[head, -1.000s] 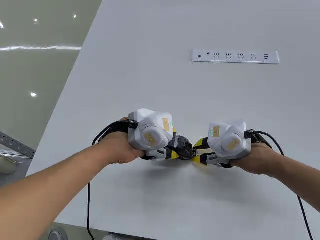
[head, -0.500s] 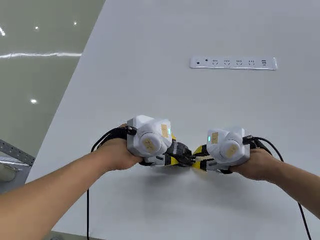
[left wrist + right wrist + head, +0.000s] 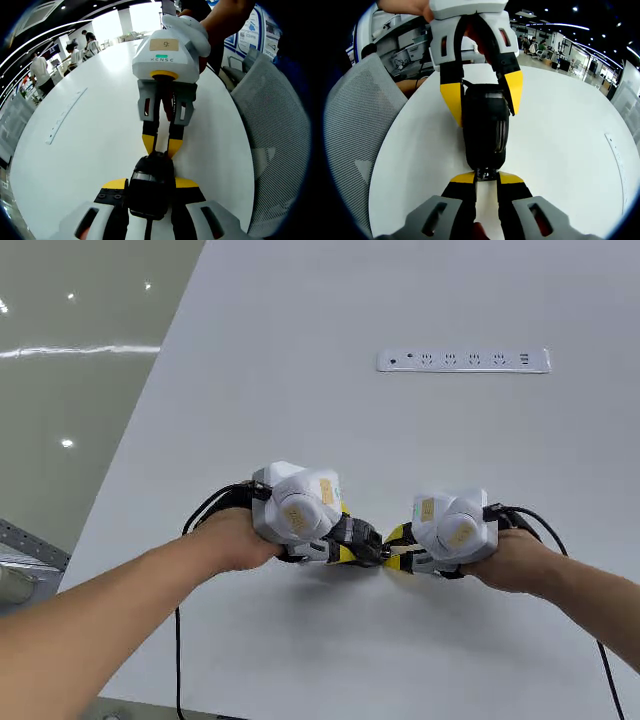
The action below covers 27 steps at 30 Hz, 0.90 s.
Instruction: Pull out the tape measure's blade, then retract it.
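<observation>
Lower centre of the head view: the black tape measure (image 3: 362,538) sits low over the white surface (image 3: 300,360), between two opposed grippers. The left gripper (image 3: 151,183) has its yellow-tipped fingers clamped on the tape measure's body. The right gripper (image 3: 486,178) has its fingers pinched on the blade (image 3: 486,194) just at the mouth; a power strip (image 3: 463,361) lies at upper right.
</observation>
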Each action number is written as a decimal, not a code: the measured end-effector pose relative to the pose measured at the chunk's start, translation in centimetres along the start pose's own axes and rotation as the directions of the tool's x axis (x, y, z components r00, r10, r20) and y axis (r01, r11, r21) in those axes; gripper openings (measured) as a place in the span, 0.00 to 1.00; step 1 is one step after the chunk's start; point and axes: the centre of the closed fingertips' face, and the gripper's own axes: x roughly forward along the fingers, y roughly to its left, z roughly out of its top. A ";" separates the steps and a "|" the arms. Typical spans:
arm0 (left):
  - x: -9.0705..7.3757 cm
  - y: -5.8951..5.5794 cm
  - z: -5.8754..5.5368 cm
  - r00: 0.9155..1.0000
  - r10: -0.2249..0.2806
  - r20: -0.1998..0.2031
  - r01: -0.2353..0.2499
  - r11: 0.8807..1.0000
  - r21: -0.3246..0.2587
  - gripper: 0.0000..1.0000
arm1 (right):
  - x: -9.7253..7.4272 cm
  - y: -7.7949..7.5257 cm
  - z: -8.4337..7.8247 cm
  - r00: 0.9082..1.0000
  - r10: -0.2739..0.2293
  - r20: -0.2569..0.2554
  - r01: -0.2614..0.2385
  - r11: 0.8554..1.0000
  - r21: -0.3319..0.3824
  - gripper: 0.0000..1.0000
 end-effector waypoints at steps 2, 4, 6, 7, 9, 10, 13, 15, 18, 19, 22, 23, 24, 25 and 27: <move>0.0 0.0 0.0 1.000 -0.001 -0.001 0.001 1.000 0.002 0.28 | 0.0 0.0 0.0 1.000 0.002 0.001 -0.002 1.000 0.000 0.11; 0.0 0.1 -0.1 1.000 -0.004 -0.003 0.004 1.000 0.003 0.28 | 0.0 0.0 0.0 1.000 0.003 0.002 -0.003 1.000 -0.004 0.11; 0.1 0.1 -0.1 1.000 -0.007 -0.005 0.007 1.000 0.005 0.28 | 0.0 0.0 0.0 1.000 0.003 0.002 -0.003 1.000 -0.004 0.11; 0.1 0.1 -0.1 1.000 -0.007 -0.006 0.007 1.000 0.007 0.28 | 0.0 0.0 -0.1 1.000 0.002 0.001 -0.002 1.000 -0.006 0.11; 0.1 0.1 -0.2 1.000 -0.008 -0.008 0.008 1.000 0.010 0.28 | -0.2 0.0 -0.2 1.000 0.004 0.000 -0.004 1.000 -0.004 0.11; 0.1 0.1 -0.2 1.000 -0.007 -0.007 0.007 1.000 0.010 0.28 | -0.2 -0.1 -0.3 1.000 0.004 0.000 -0.004 1.000 -0.002 0.10; 0.1 0.1 -0.1 1.000 -0.007 -0.007 0.007 1.000 0.009 0.28 | -0.5 0.0 -0.5 1.000 0.006 0.002 -0.006 1.000 0.011 0.10; 0.1 0.0 -0.1 1.000 -0.007 -0.009 0.007 1.000 0.010 0.28 | -0.7 -0.1 -0.8 1.000 0.005 0.000 -0.005 1.000 0.013 0.10; 0.1 0.0 0.0 1.000 -0.005 -0.009 0.005 1.000 0.007 0.28 | -1.1 -0.1 -1.2 1.000 0.002 -0.003 -0.002 1.000 0.016 0.10; 0.1 0.0 0.0 1.000 -0.005 -0.009 0.005 1.000 0.008 0.28 | -1.2 -0.1 -1.2 1.000 0.002 -0.003 -0.002 1.000 0.018 0.10; 0.1 0.1 -0.1 1.000 -0.006 -0.011 0.006 1.000 0.009 0.28 | -1.4 -0.1 -1.4 1.000 0.000 -0.003 0.000 1.000 0.023 0.10; 0.1 0.0 0.0 1.000 -0.007 -0.011 0.007 1.000 0.009 0.28 | -1.4 -0.1 -1.5 1.000 0.000 -0.003 0.000 1.000 0.025 0.10; 0.1 0.0 0.0 1.000 -0.007 -0.013 0.007 1.000 0.010 0.28 | -1.5 -0.1 -1.5 1.000 0.001 -0.003 -0.001 1.000 0.028 0.10; 0.1 0.0 0.0 1.000 -0.007 -0.014 0.008 1.000 0.012 0.28 | -1.5 -0.1 -1.6 1.000 0.001 -0.004 -0.001 1.000 0.030 0.10; 0.1 0.0 0.0 1.000 -0.008 -0.015 0.008 1.000 0.012 0.28 | -1.6 -0.1 -1.7 1.000 0.001 -0.006 0.000 0.999 0.033 0.10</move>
